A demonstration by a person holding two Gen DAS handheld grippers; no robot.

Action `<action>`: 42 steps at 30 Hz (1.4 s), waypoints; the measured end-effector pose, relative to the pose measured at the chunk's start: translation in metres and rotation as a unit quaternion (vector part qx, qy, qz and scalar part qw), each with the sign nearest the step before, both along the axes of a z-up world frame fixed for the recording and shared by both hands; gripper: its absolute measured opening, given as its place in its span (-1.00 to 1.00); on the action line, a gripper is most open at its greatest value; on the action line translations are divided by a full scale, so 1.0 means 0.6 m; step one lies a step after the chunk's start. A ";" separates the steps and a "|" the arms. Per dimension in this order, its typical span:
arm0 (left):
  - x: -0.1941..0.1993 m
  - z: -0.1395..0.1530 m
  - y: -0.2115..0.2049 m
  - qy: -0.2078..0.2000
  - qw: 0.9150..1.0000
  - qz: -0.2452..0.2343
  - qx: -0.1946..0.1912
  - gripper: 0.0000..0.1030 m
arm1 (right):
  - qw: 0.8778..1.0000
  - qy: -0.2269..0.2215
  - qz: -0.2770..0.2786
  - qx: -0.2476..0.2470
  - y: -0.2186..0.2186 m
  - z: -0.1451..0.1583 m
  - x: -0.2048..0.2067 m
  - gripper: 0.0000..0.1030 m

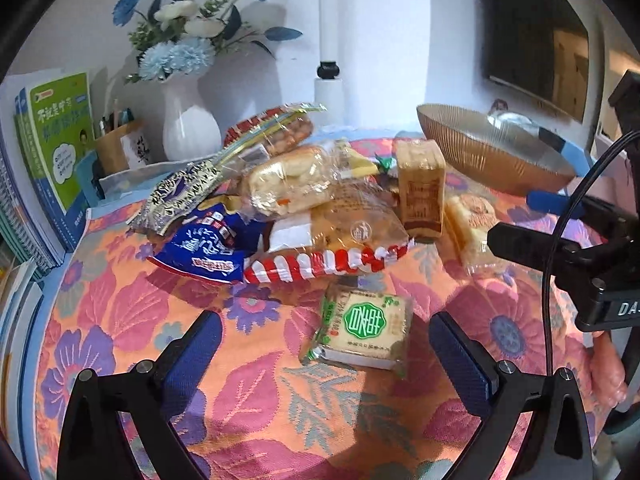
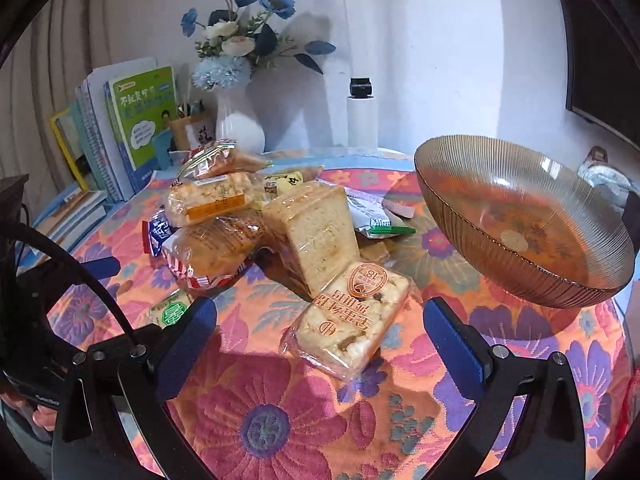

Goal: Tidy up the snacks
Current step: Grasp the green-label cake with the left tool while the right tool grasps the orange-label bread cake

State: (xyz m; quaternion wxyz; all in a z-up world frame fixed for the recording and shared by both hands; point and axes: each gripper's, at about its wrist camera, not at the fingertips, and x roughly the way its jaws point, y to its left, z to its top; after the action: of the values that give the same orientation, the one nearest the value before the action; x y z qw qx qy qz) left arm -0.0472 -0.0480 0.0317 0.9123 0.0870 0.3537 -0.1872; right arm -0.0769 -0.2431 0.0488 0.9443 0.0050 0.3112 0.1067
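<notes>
Both claws are seen spread, nothing clasped. Left gripper: green-label cake packet lies between its fingertips on the floral cloth. Right gripper: nut cake packet just ahead. Beyond, snack pile, partly overlapped. Amber ribbed bowl, far right, contents indistinct.

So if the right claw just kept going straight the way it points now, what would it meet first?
Most likely the nougat-style snack pack, lying flat on the floral tablecloth just ahead of the open right claw. The upright bread slice pack stands behind it, though depth is hard to judge.
</notes>
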 end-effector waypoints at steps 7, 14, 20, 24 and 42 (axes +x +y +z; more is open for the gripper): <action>0.008 -0.018 -0.018 0.025 0.999 0.000 0.029 0.99 | 1.000 0.000 -0.012 0.025 -0.020 0.001 -0.003 1.00; 0.012 -0.030 -0.023 0.049 0.998 -0.003 0.047 0.99 | 0.998 0.031 -0.023 0.046 -0.033 -0.009 0.011 1.00; 0.026 -0.022 -0.022 0.087 0.996 -0.027 0.013 0.99 | 0.997 0.051 -0.018 0.048 -0.032 -0.015 0.020 1.00; 0.034 -0.018 -0.028 0.102 0.994 -0.038 -0.032 0.92 | 0.997 0.053 -0.027 0.057 -0.040 -0.015 0.021 1.00; 0.016 -0.030 -0.032 0.087 0.995 -0.040 -0.005 -0.04 | 0.991 0.124 -0.046 0.016 -0.021 -0.046 0.070 0.31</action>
State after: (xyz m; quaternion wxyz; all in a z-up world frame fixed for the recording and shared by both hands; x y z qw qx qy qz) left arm -0.0377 -0.0672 0.0140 0.8704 0.0803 0.4269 -0.2320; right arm -0.0349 -0.2555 0.0213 0.9020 0.0478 0.4239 0.0671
